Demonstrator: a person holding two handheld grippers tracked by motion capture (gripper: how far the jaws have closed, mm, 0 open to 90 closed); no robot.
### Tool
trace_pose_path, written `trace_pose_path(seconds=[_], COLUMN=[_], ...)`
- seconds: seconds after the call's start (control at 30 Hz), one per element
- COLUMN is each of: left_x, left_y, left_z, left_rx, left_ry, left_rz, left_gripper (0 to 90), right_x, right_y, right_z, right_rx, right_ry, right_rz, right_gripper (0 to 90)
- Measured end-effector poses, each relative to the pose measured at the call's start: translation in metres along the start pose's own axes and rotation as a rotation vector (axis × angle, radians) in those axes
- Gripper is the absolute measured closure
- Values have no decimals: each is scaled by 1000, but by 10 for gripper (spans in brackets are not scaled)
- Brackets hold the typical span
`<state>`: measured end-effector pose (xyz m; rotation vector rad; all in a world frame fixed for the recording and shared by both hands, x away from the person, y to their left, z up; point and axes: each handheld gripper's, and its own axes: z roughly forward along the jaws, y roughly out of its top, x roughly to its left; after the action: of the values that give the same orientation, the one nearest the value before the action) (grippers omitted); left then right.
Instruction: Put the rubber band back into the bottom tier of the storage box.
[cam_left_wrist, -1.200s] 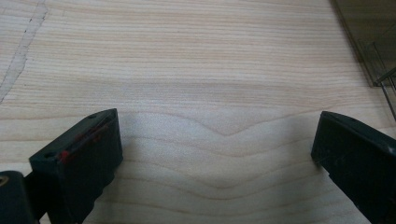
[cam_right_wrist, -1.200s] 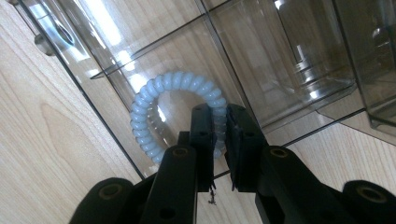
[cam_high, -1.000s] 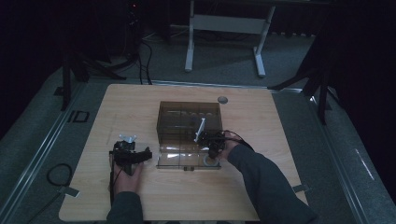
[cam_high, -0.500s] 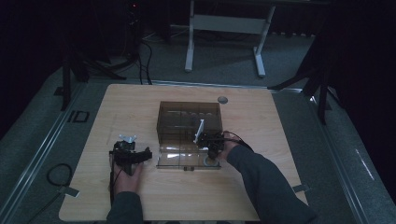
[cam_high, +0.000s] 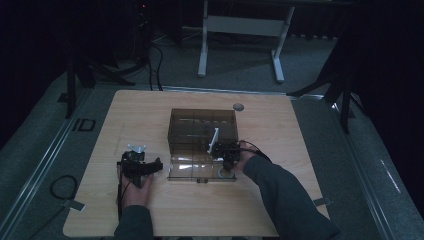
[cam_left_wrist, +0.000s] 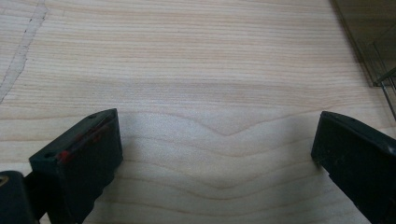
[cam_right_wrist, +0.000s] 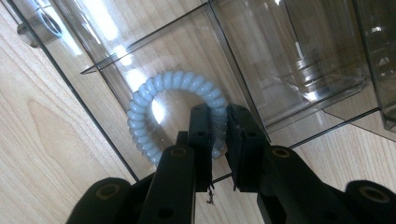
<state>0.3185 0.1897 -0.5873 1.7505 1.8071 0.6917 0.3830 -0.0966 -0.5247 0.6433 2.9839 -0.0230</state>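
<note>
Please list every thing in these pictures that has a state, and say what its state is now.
Left gripper: open, nothing between its jaws, over bare wooden table.
Right gripper: shut on the spiral hair tie.
Spiral hair tie: pale blue, one side pinched by the jaws, over a front compartment of the box.
Clear smoky plastic box: open, lid flap lying flat toward the person.

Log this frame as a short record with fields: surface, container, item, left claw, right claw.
surface: light wooden table
container: smoky clear plastic box with dividers, its lid lying open and flat toward the person
item: pale blue spiral hair tie lying on the clear plastic
left claw: open, jaws wide apart over bare wood, beside the box
right claw: shut on the hair tie, jaws pinching its near side
</note>
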Motion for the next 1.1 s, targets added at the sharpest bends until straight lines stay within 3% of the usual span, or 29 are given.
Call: trace_pose_path(seconds=[0.7,1.1], left_x=[0,0], left_y=[0,0], left_z=[0,0], left_rx=[0,0], left_ry=[0,0], left_rz=[0,0], left_gripper=[18,19], right_x=[0,0], right_y=[1,-2], right_z=[1,-6], right_rx=[-1,-34], right_ry=[-1,12], right_rz=[1,12], right_gripper=[776,746])
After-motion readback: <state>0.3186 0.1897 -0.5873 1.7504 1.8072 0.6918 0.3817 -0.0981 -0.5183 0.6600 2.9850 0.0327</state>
